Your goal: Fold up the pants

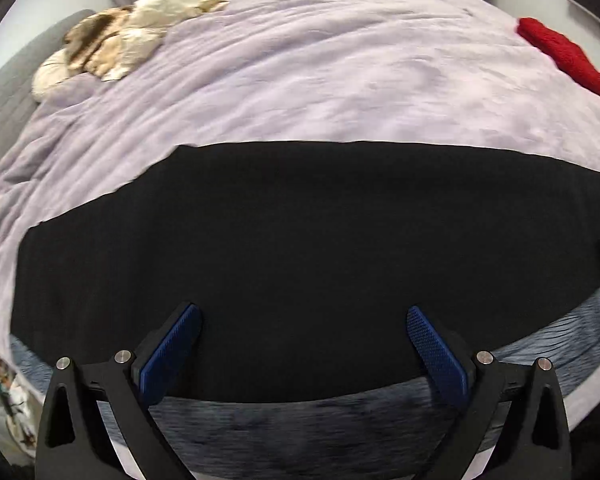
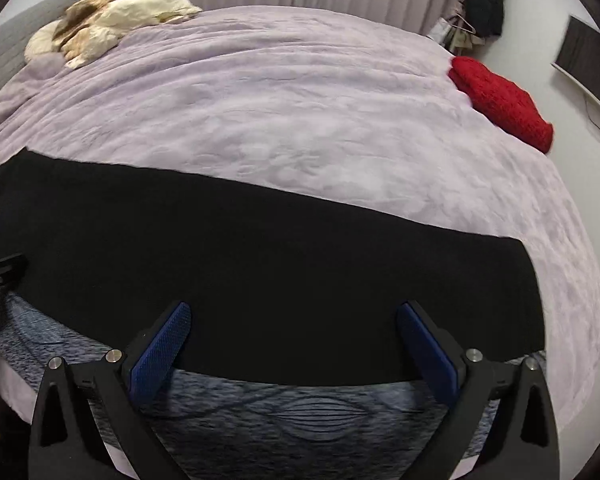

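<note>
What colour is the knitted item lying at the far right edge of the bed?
Bright red. The knitted item shows best in the right wrist view.

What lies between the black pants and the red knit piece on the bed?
Only bare lilac blanket separates the black pants from the red knit piece; the right wrist view shows it best.

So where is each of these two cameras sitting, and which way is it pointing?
Left wrist view: sits on the left tongs, looking forward across the black pants on the lilac bed cover; its own open blue-padded fingers show.
Right wrist view: sits on the right tongs, facing the same way over the pants' right end; its open fingers show, and part of the left tongs shows at the left edge.
Both share the pants, the bed, the red knit and the cream bundle.
</note>
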`<state>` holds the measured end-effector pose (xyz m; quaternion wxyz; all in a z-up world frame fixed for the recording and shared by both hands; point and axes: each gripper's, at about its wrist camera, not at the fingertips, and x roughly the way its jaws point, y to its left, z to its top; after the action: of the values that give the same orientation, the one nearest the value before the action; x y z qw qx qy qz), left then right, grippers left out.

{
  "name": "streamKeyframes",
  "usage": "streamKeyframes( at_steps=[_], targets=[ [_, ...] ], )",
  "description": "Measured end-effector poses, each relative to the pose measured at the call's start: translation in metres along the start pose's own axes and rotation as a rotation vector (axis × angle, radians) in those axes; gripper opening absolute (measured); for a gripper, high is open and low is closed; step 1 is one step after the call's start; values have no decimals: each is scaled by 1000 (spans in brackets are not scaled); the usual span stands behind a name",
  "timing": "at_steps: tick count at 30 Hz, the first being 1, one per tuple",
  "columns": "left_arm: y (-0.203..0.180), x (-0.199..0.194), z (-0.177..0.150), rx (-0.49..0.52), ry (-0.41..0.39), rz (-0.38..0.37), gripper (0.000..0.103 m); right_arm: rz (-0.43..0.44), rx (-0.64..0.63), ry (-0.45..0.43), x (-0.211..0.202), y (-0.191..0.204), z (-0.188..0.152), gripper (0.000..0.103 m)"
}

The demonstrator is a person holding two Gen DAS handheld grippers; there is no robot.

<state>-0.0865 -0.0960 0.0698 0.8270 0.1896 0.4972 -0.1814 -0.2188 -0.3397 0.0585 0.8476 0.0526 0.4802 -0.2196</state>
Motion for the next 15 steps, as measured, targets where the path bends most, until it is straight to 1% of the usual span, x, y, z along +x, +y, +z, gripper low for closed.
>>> streamKeyframes(
  at_steps=[3, 4, 5, 6, 8, 9, 11, 13, 15],
  targets=[
    [29, 4, -4, -39, 7, 67, 103, -63, 82, 14, 5, -38, -2, 103],
    [36, 3, -6, -38, 2, 110, 103, -72, 109, 16, 7, -49, -3, 102],
    [43, 2, -8, -31, -12, 176, 103, -64, 122, 16, 7, -54, -3, 102],
    [47, 2, -10, -22, -21, 225, 103, -50, 125, 15, 8, -56, -4, 102],
    [59, 4, -14, -6, -30, 319, 103, -83, 108, 6, 11, -51, -4, 103],
    [67, 6, -16, -16, -27, 335, 103, -113, 94, -1, 11, -45, -3, 103],
    [88, 10, -21, -56, -15, 327, 103, -145, 82, -15, 11, -38, -3, 103],
    [106, 11, -25, -91, -3, 299, 103, -149, 81, -17, 12, -38, -2, 103],
    [119, 10, -29, -107, 0, 277, 103, -133, 91, -11, 11, -40, -3, 103]
  ],
)
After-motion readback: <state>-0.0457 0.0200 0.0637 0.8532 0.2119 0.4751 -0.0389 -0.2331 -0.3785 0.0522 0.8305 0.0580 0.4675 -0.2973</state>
